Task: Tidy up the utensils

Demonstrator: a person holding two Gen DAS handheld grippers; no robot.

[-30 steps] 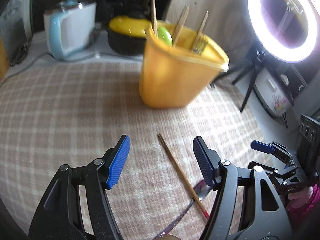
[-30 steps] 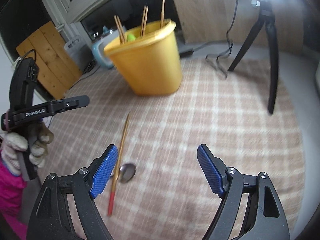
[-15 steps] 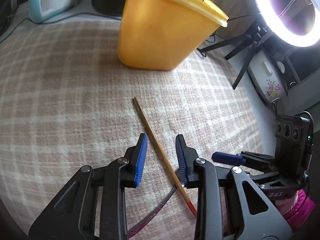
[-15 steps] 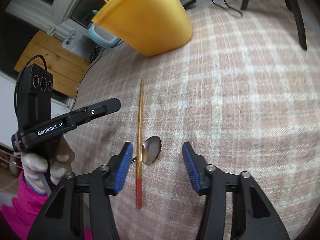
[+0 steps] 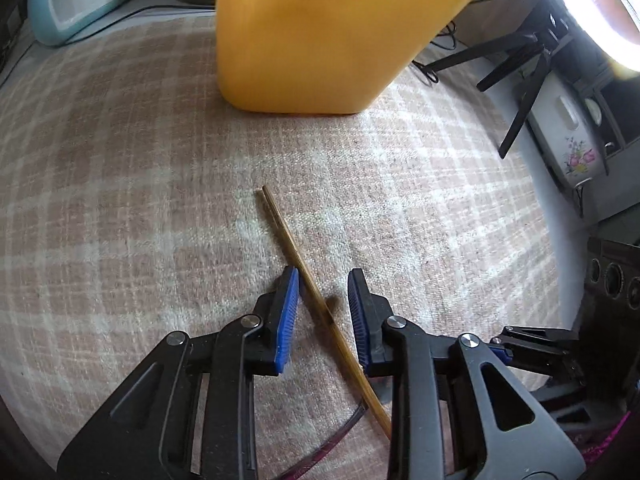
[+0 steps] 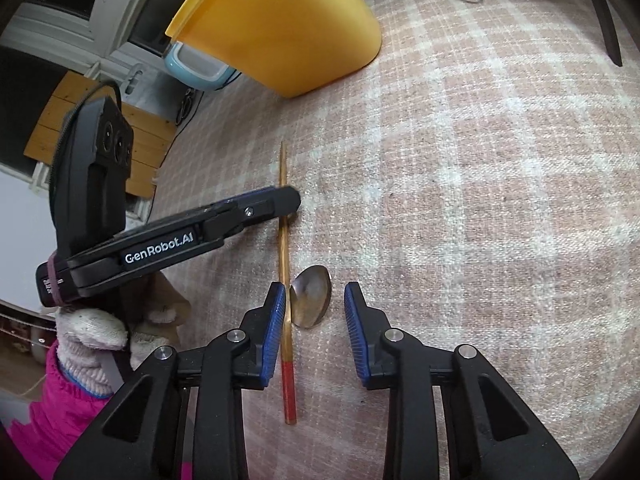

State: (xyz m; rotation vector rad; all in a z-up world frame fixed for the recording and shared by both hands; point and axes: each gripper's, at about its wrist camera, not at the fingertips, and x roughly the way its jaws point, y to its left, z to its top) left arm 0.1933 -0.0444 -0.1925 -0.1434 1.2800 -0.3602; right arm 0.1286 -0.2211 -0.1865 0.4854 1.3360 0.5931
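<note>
Left gripper (image 5: pixel 323 312): jaws just narrowing, released, straddling chopstick (image 5: pixel 298 264). Right gripper (image 6: pixel 315 320): jaws just narrowing, released, straddling spoon (image 6: pixel 311 295). Yellow bin (image 5: pixel 320 36) on checked counter (image 5: pixel 120 184).

Checked cloth (image 5: pixel 120 184) carries yellow bin (image 5: pixel 320 40), chopstick (image 5: pixel 304 276), spoon (image 6: pixel 311 296).
</note>
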